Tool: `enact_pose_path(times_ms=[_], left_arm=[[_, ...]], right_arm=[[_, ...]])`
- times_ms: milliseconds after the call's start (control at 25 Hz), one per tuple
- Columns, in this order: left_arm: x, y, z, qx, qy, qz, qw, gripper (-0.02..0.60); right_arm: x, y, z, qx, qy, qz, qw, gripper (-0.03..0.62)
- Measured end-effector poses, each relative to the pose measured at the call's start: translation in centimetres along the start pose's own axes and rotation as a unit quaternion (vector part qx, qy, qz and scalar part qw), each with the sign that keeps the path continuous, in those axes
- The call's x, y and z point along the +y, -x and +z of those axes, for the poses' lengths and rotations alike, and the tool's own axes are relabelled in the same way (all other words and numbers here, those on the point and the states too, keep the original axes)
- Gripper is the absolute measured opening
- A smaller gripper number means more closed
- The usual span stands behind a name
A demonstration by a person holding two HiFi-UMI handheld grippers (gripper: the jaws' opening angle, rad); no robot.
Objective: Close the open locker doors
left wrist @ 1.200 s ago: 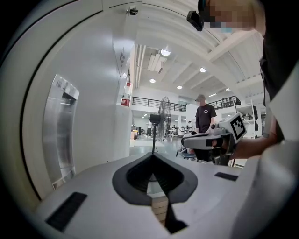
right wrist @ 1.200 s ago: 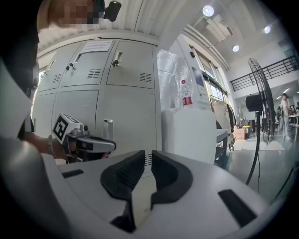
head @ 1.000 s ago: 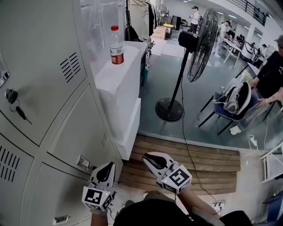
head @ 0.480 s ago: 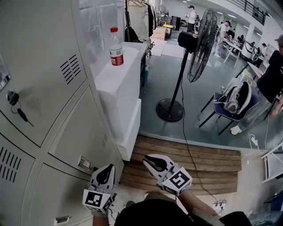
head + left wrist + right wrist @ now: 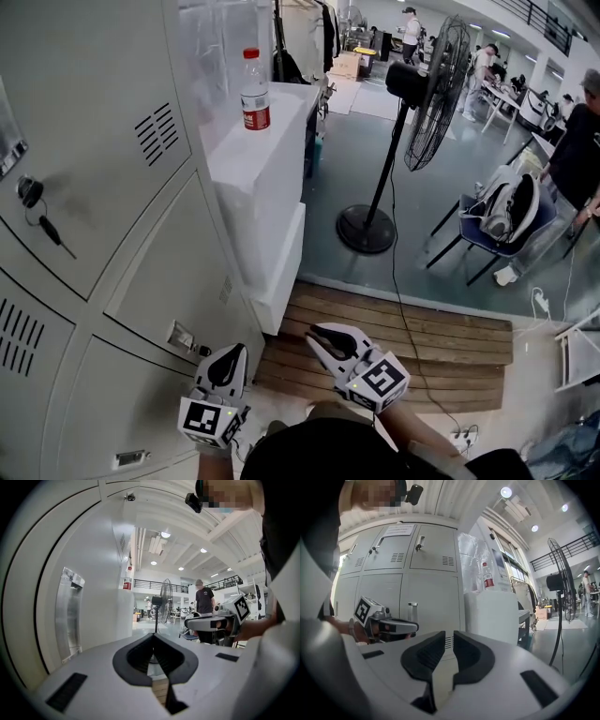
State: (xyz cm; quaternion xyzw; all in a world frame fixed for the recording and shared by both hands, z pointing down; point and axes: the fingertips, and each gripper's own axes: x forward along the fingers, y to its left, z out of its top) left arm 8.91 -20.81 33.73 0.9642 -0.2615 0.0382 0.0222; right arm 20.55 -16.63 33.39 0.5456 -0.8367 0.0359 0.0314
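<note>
1. The left tool (image 5: 229, 352) and right tool (image 5: 317, 335) are cased in white, with black ribbed pads (image 5: 423, 657).
2. A cube (image 5: 204, 419) with black square markers is fitted to each.
3. A dark top (image 5: 319, 457) is worn.

lockers (image 5: 94, 187) left | bottle (image 5: 254, 89) on white block (image 5: 267, 187) beside them | fan (image 5: 433, 94) right | chair (image 5: 470, 232) far right

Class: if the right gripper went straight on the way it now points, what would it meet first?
Most likely the lower locker door, seen through the slightly parted, empty jaws of the right gripper, just left of the white block. Nothing shows nearer, though depth is unclear.
</note>
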Motion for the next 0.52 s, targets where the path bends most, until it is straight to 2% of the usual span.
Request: enact_pose_path(times_ms=[520], left_arm=[[0.28,0.61,-0.53,0.001,0.0,0.017,0.9999,0.008]], right_arm=[[0.09,0.1,-0.73,0.004,-0.015,-0.003,1.0,0.056]])
